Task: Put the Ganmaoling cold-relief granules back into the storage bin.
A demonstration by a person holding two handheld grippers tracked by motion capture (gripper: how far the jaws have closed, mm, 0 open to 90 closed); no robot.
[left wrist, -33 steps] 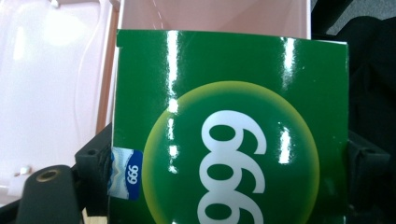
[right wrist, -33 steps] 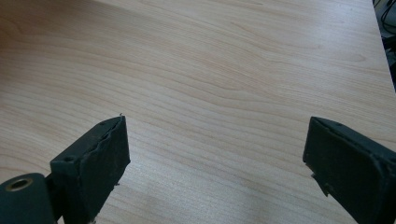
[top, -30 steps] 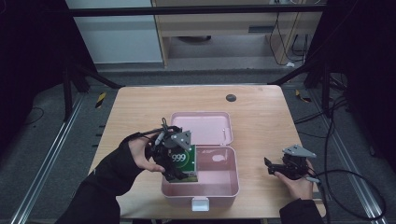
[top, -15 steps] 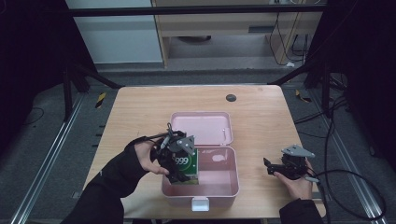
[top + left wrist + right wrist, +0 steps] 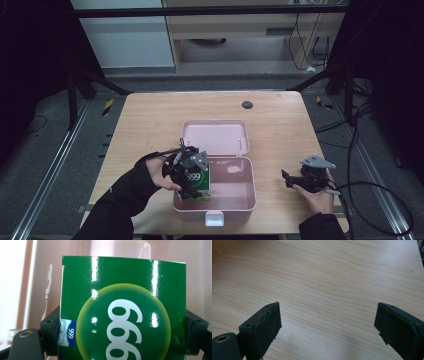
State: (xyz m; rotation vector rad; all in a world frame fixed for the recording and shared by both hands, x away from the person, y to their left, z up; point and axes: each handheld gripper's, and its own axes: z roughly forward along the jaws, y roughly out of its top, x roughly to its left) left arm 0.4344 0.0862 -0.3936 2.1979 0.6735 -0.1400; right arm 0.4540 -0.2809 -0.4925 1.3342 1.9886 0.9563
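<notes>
1. The left claw point(image 5: 192, 176) is clamped on a green box point(image 5: 197, 181), one jaw pressed to each side edge.
2. In the left claw's view the green box point(image 5: 123, 310) stands between the two black jaws, showing a glossy face with a yellow-green disc and white "999" printed upside down; a small blue label with the same digits sits at its lower left edge.
3. The box is held upright and a little tilted inside the pink case point(image 5: 239, 200), at the case's left wall, near its front left corner. Whether the box rests on the case floor cannot be told.
4. The case stands open near the front middle of the desk point(image 5: 150, 120); its lid point(image 5: 215, 136) lies flat behind it, hinged to the far wall.
5. A white latch point(image 5: 214, 218) juts from the case's front wall.
6. The right claw point(image 5: 291, 179) sits low over the desk well to the right of the case, pointing toward it, jaws spread wide and holding nothing.
7. In the right claw's view, bare wood grain of the desk point(image 5: 324, 285) lies between the parted jaws.
8. A small dark disc point(image 5: 247, 104) lies on the desk beyond the lid, toward the far edge.
</notes>
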